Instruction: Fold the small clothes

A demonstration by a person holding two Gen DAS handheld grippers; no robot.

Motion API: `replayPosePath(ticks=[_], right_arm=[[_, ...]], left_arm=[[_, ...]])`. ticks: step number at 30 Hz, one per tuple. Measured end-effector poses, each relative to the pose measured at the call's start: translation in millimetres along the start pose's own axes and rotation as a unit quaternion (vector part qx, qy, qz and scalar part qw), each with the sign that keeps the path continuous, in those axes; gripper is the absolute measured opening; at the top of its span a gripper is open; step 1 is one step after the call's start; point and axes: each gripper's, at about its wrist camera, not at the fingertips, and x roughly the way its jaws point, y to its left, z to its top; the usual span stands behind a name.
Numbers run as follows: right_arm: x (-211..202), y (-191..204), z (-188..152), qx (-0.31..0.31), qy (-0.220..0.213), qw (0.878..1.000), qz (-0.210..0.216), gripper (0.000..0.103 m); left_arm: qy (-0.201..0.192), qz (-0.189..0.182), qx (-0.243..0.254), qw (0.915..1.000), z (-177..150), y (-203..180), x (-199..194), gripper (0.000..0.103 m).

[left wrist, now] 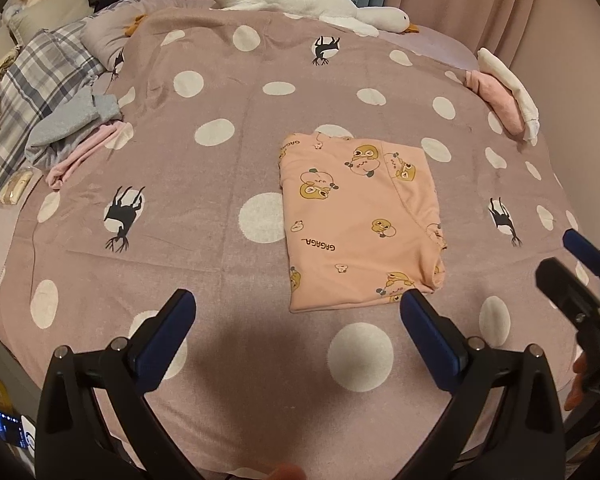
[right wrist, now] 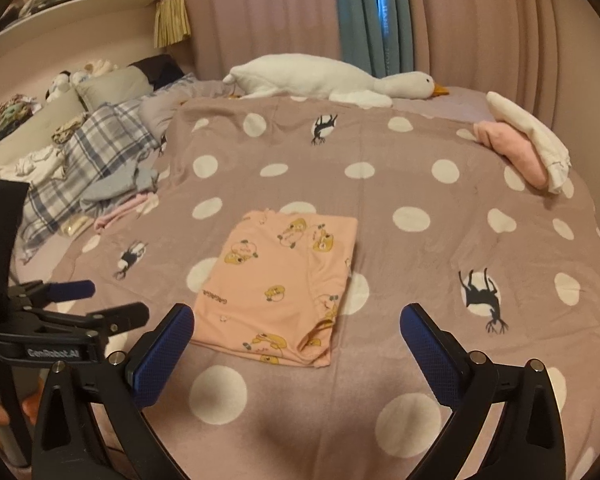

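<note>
Folded into a neat rectangle, a pink cartoon-print garment [left wrist: 360, 220] lying flat near the middle of the bed [left wrist: 220, 184], on a mauve blanket with white dots. Just near of it, left gripper [left wrist: 298, 320] hovering with fingers [left wrist: 168, 332] spread wide, nothing between them, apart from the cloth. Right gripper [right wrist: 296, 332] likewise wide and empty, its left finger just near of the garment's near left corner. Heaped at the left edge, grey and pink clothes [left wrist: 72, 136] beside a plaid quilt [left wrist: 32, 92]. At the far right, a pink and white folded stack [left wrist: 504, 96]. Along the far edge, a white goose plush [left wrist: 300, 0] before pink curtains [right wrist: 260, 12].
</note>
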Motion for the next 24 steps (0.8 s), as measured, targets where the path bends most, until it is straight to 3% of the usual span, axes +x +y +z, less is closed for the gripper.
replayPosePath(ticks=[8, 24], right_arm=[[25, -1, -14, 0.003, 0.037, 0.999, -0.003, 0.102], [19, 1, -10, 0.001, 0.033, 0.999, -0.007, 0.102]], left_arm=[[0.016, 0.018, 0.009, 0.9997, -7, -2, 11, 0.102], [0.02, 0.025, 0.011, 0.9994, -10, -3, 14, 0.102]])
